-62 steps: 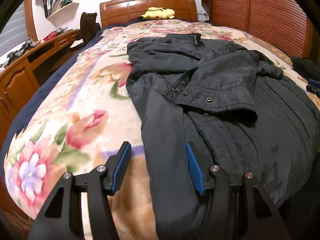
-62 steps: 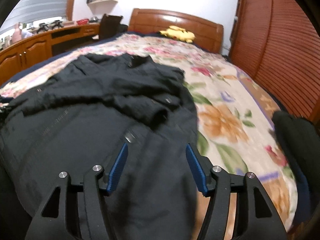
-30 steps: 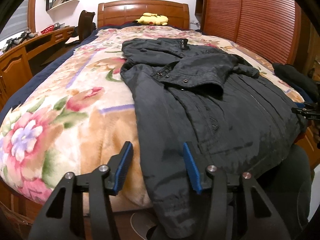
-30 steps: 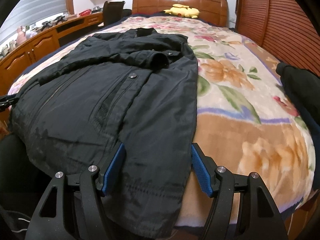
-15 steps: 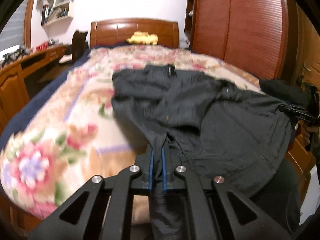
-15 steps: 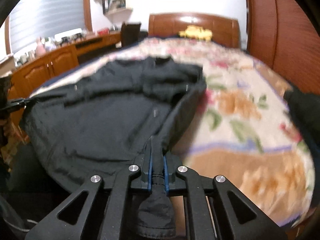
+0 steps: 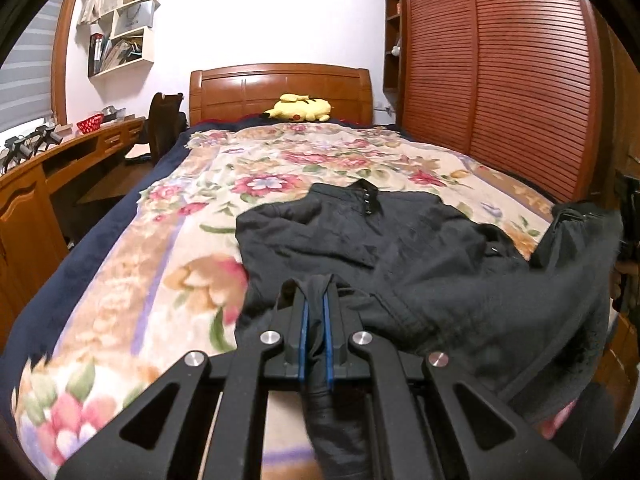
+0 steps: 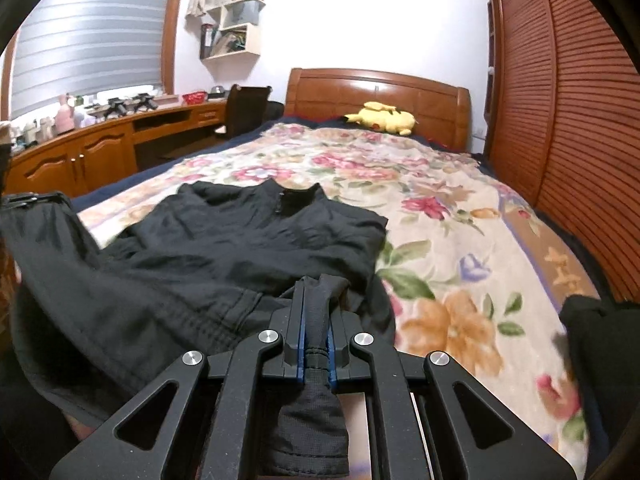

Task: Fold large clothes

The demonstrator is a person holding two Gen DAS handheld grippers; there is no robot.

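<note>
Black jacket [image 7: 400,248] lies collar-far on the bed, near hem raised.

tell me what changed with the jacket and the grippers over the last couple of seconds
Both grippers were open over the black jacket's hem. Now the left gripper and right gripper are each shut on a hem corner and have lifted it, carrying the bottom edge toward the collar. The floral blanket and yellow plush toy stayed put.

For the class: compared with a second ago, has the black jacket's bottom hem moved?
Yes. The black jacket hem, pinched by both grippers, has risen off the bed's foot edge toward the headboard.
</note>
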